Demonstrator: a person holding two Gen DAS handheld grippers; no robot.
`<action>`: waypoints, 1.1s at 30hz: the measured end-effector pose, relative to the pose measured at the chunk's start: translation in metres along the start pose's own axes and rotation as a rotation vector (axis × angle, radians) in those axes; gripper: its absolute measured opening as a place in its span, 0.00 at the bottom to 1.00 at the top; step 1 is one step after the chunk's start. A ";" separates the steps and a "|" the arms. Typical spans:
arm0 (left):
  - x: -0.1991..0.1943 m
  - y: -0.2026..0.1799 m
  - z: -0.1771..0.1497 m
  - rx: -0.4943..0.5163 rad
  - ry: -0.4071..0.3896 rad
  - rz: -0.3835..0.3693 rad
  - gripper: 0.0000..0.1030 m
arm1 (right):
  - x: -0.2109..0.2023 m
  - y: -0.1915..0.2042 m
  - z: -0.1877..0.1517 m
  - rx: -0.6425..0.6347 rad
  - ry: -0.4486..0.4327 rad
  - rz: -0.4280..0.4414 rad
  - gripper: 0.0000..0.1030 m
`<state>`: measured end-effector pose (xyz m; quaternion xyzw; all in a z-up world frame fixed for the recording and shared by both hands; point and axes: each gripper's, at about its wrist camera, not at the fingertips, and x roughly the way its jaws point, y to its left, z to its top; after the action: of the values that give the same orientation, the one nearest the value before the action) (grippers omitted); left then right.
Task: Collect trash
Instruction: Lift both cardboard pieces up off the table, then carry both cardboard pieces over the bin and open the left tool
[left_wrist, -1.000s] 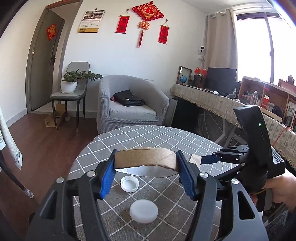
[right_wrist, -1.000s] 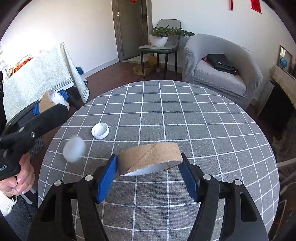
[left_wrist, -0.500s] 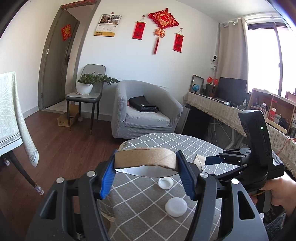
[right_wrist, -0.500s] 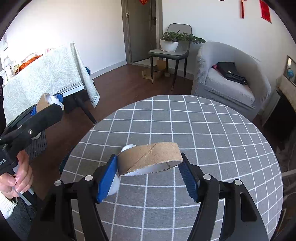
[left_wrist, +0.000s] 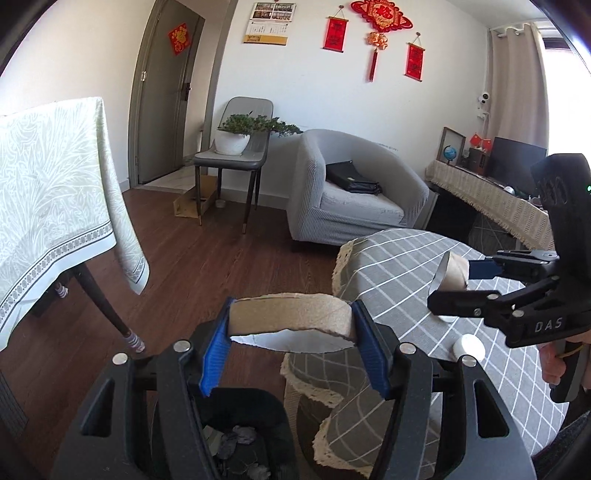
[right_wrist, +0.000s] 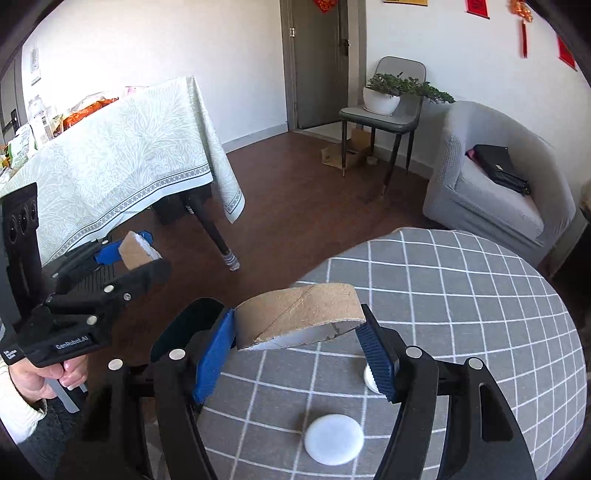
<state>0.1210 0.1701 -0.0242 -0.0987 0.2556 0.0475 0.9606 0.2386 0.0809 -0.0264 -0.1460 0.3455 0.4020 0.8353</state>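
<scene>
My left gripper (left_wrist: 291, 347) is shut on a brown cardboard roll piece (left_wrist: 290, 315) and holds it above a black trash bin (left_wrist: 243, 435) beside the round table. My right gripper (right_wrist: 299, 354) is shut on a second cardboard roll piece (right_wrist: 299, 314) over the table's left edge. The right gripper also shows in the left wrist view (left_wrist: 480, 291), and the left gripper shows in the right wrist view (right_wrist: 129, 258). A white lid (right_wrist: 333, 438) and a white cap (right_wrist: 369, 376) lie on the grey checked tablecloth (right_wrist: 461, 314). The bin's rim shows in the right wrist view (right_wrist: 184, 325).
A table with a pale green cloth (left_wrist: 48, 192) stands to the left, with one leg (left_wrist: 110, 314) near the bin. A grey armchair (left_wrist: 354, 192) and a chair with a potted plant (left_wrist: 236, 147) stand behind, across the wooden floor.
Both grippers have moved left from over the table toward its left edge, each still holding its roll piece. The left one is now over the bin.
</scene>
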 end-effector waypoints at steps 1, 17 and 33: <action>0.001 0.005 -0.002 -0.007 0.012 0.006 0.63 | 0.003 0.004 0.003 -0.002 -0.002 0.007 0.66; 0.058 0.079 -0.071 -0.016 0.414 0.157 0.63 | 0.053 0.064 0.022 -0.020 0.053 0.080 0.66; 0.069 0.118 -0.110 -0.025 0.627 0.172 0.71 | 0.105 0.085 0.024 0.019 0.160 0.081 0.66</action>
<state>0.1108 0.2646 -0.1714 -0.0983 0.5458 0.0988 0.8262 0.2299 0.2077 -0.0792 -0.1556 0.4206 0.4194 0.7893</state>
